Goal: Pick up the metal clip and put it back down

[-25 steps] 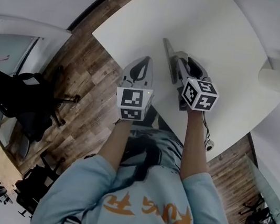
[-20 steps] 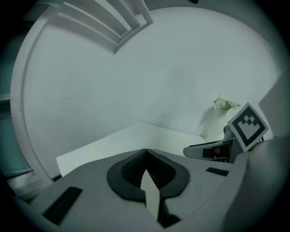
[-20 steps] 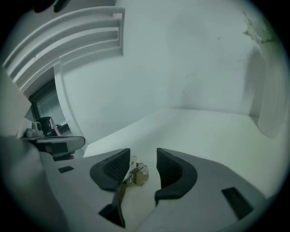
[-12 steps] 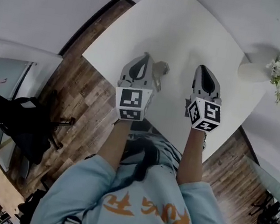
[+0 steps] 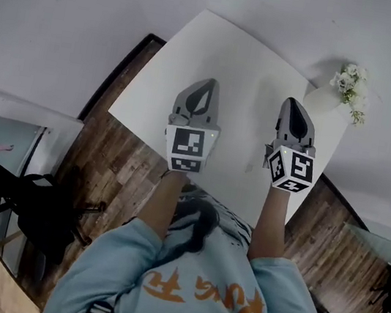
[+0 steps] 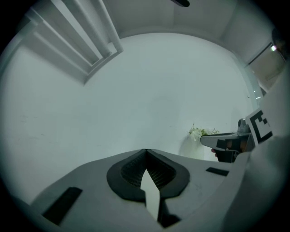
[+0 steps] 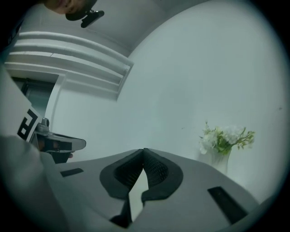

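Observation:
No metal clip shows in any view. In the head view my left gripper (image 5: 207, 84) and right gripper (image 5: 294, 102) are held side by side over the white table (image 5: 244, 64), both pointing at the wall. In the left gripper view, the left gripper (image 6: 146, 152) has its tips touching and nothing between them. My right gripper (image 7: 144, 151) is closing, its tips meet and nothing lies between them. Each gripper shows in the other's view: the right gripper (image 6: 226, 141) and the left gripper (image 7: 59, 144).
A white vase of flowers (image 5: 347, 82) stands at the table's far right corner, beside the right gripper; the flowers (image 7: 224, 138) also show in the right gripper view. White walls lie beyond the table. Wooden floor (image 5: 115, 168) and a dark chair (image 5: 40, 200) are at the left.
The right gripper's jaws have come together from wide open and it moved right. Both grippers now point higher at the wall. A metal piece seen near them earlier is out of sight.

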The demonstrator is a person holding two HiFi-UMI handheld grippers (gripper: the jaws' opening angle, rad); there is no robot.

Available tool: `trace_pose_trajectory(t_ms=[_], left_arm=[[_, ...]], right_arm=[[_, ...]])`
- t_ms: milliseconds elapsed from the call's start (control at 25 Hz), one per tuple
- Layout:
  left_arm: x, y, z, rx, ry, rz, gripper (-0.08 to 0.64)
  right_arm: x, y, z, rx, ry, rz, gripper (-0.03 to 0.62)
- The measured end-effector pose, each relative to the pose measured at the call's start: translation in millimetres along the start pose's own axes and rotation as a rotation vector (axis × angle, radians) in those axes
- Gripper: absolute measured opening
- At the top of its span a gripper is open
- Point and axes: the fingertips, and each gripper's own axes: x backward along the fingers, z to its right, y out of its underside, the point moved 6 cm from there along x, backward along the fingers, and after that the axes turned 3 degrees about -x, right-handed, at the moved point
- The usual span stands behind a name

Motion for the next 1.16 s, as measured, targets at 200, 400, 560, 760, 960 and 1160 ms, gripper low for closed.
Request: trace_pose_trajectory(t_ms=[200, 400, 560, 760, 960, 1160], left_arm=[[-7.3, -19.4, 22.5, -0.027, 0.045, 0.042, 0.02], [-9.1, -15.5, 36.4, -0.031, 0.067, 0.033, 0.02], [-8.9, -15.8, 38.3, -0.03, 0.069, 0.035, 0.02], [-7.3, -11.4, 36.3, -0.027, 0.07, 0.027, 0.02], [-7.7, -7.6, 35.9, -0.029, 0.066, 0.021, 0.02], [-8.2, -8.3, 36.4, -0.025, 0.066, 0.021, 0.02]], right_arm=[[14.5, -7.0, 17.4, 0.01, 0.057, 0.024, 0.012], [24.9, -3.5, 22.8, 0.026, 0.075, 0.013, 0.012], [28.3, -5.5, 25.3, 0.029, 0.08, 0.015, 0.012], [29.2, -4.3, 21.7, 0.043, 0.078, 0.01, 0.012], [28.4, -1.5, 23.4, 0.048, 0.072, 0.003, 0.012], [28.5, -3.8, 22.1, 0.053, 0.066, 0.007, 0.012]])
